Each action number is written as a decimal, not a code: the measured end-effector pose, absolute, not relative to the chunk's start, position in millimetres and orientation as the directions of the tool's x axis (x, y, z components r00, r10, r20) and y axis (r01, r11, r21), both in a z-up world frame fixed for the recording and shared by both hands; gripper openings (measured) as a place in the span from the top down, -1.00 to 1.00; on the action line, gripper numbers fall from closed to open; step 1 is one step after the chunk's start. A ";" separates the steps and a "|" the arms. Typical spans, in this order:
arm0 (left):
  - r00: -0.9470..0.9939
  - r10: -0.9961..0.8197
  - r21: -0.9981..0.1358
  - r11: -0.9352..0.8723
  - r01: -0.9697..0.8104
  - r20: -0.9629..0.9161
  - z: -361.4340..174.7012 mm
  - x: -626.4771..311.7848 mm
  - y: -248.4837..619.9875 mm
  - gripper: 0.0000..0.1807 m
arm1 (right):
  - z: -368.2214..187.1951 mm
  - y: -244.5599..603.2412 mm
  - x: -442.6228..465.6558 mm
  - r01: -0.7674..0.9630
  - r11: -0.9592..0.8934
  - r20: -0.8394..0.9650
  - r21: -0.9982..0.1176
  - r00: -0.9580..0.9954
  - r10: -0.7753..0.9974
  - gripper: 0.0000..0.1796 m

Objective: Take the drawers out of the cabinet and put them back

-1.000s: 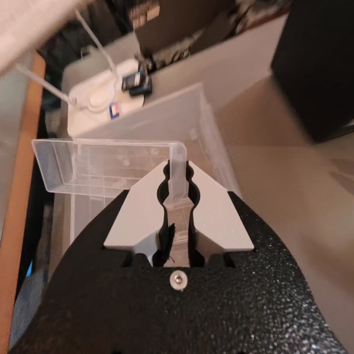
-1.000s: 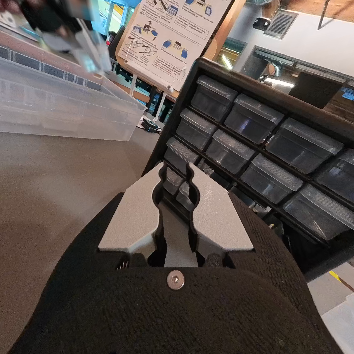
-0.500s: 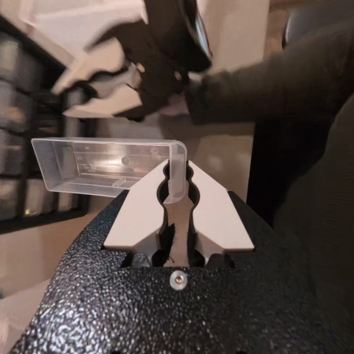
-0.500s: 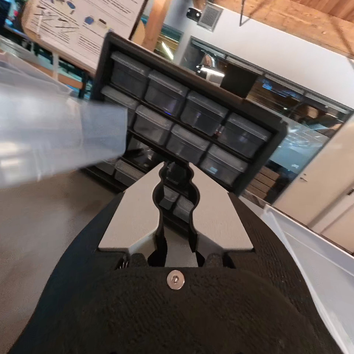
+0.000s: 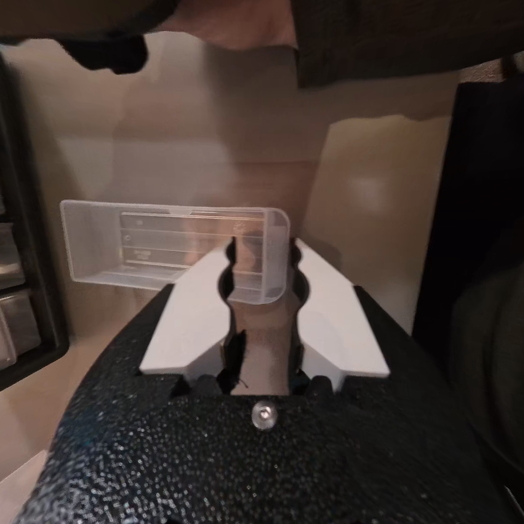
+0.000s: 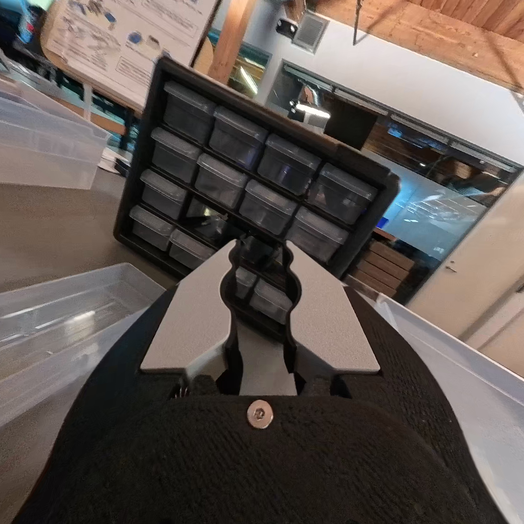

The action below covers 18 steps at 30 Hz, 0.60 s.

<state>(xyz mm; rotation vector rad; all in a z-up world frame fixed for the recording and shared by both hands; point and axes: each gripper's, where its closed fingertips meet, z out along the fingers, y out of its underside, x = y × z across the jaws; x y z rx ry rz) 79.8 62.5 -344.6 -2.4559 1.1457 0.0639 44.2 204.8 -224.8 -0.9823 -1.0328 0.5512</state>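
Note:
A clear plastic drawer [image 5: 170, 246] lies across the left wrist view with its open side toward the camera. My left gripper [image 5: 263, 243] is open, its fingers standing apart on either side of the drawer's right end without pinching it. The black cabinet [image 6: 146, 127] stands on the table ahead of my right gripper [image 6: 259, 246], which is open and empty. The cabinet holds several clear drawers, and one slot [image 6: 204, 215] gapes empty. Its edge shows at the left in the left wrist view [image 5: 28, 226]. A clear piece [image 6: 56, 326] at the lower left of the right wrist view looks like the same drawer.
A large clear bin [image 6: 42, 147] stands left of the cabinet, and another bin's rim [image 6: 453, 354] runs along the right. A person's sleeve [image 5: 397, 42] and a black gripper body [image 5: 107, 51] hang over the top of the left wrist view. The table [image 5: 170, 141] is beige.
My left gripper swung from the bin toward the cabinet and opened, releasing the drawer's front. My right gripper pulled back from the cabinet and turned to face it.

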 end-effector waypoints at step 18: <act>0.947 0.231 -0.969 0.159 0.190 0.224 -196.8 -152.9 121.4 0.22 | -274.4 50.2 71.5 0.343 0.403 0.255 -0.848 -0.404 0.879 0.25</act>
